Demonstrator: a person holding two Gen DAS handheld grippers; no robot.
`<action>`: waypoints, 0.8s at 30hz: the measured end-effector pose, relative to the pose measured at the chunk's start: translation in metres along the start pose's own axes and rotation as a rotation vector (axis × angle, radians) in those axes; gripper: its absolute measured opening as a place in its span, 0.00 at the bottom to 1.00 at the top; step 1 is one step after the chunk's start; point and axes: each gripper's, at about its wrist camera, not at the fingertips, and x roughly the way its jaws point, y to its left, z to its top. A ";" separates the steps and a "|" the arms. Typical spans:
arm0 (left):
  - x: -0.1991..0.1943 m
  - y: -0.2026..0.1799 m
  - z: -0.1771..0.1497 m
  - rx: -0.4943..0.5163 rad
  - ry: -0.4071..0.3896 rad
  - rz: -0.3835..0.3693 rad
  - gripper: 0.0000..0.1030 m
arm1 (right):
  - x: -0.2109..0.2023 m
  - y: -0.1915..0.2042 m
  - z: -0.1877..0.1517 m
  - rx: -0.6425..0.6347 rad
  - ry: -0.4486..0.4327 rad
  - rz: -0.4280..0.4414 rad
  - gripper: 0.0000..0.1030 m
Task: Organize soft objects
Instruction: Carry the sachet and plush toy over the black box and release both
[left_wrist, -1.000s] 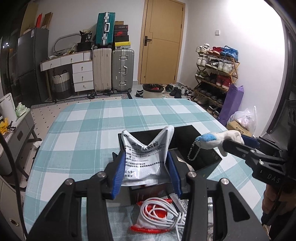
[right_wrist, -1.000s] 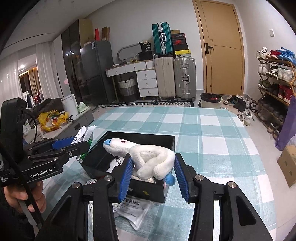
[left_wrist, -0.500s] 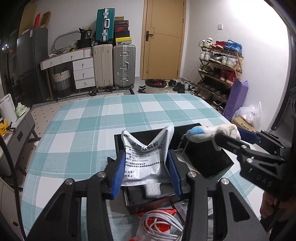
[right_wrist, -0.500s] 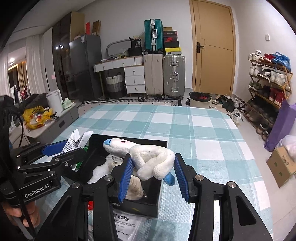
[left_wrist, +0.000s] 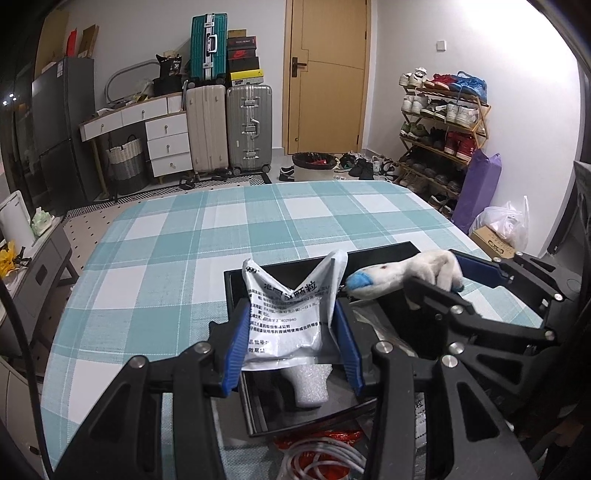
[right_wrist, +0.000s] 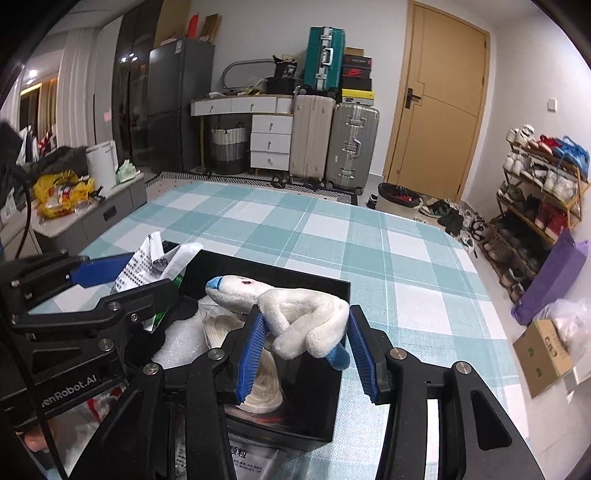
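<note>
My left gripper (left_wrist: 291, 343) is shut on a white printed sachet (left_wrist: 290, 314) and holds it over the open black box (left_wrist: 236, 291). My right gripper (right_wrist: 306, 350) is shut on a white plush toy with blue tips (right_wrist: 295, 317), above the same box (right_wrist: 325, 406). The plush (left_wrist: 402, 275) and right gripper (left_wrist: 458, 288) show at right in the left wrist view. The left gripper (right_wrist: 122, 280) with its sachet (right_wrist: 147, 258) shows at left in the right wrist view. White foam (left_wrist: 308, 384) and a rolled white cloth (right_wrist: 266, 384) lie inside the box.
The box stands on a teal checked tablecloth (left_wrist: 221, 229). A red pack with white cable (left_wrist: 321, 454) and another sachet (right_wrist: 251, 458) lie at the near edge. Suitcases (left_wrist: 229, 125), a door and a shoe rack (left_wrist: 439, 129) stand beyond the table.
Both grippers have moved further over the box with their loads. The plush has come closer to the sachet, and the box interior shows more.
</note>
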 end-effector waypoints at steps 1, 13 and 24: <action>0.000 0.000 0.000 0.003 0.001 0.001 0.42 | 0.001 0.001 0.000 -0.005 0.003 0.003 0.44; -0.007 0.001 -0.003 -0.002 0.014 -0.034 0.66 | -0.021 -0.005 -0.010 -0.062 -0.021 0.082 0.85; -0.050 -0.007 -0.015 0.014 -0.048 -0.043 1.00 | -0.071 -0.037 -0.033 0.056 -0.008 0.169 0.99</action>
